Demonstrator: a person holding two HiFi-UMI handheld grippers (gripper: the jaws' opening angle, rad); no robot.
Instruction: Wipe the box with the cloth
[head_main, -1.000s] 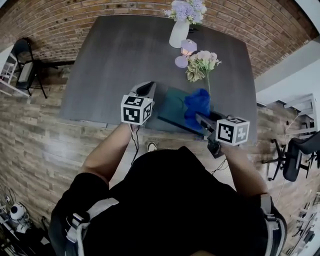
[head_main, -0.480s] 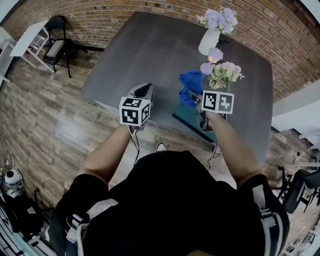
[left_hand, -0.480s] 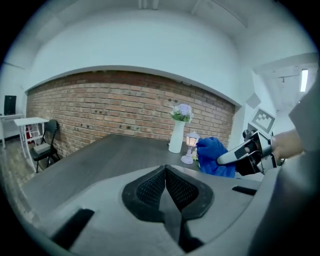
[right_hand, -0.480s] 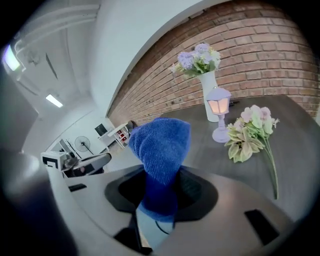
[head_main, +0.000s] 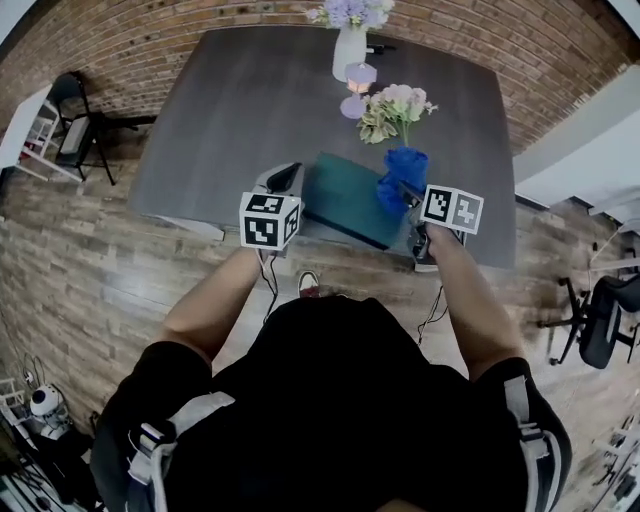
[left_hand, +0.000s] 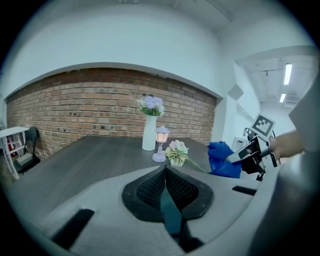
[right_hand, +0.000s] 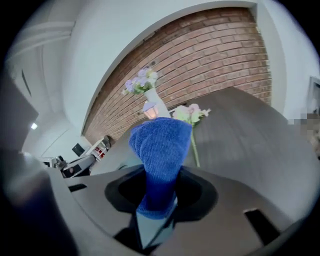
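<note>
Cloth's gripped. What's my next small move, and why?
Probably draw the right gripper leftward, dragging the blue cloth across the teal box. The cloth sits bunched at the box's right end, most of the top is uncovered, and the left gripper seems to pinch the left edge.

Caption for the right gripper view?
Right gripper shut on a blue terry cloth, pale flower bunch on dark grey table behind.
</note>
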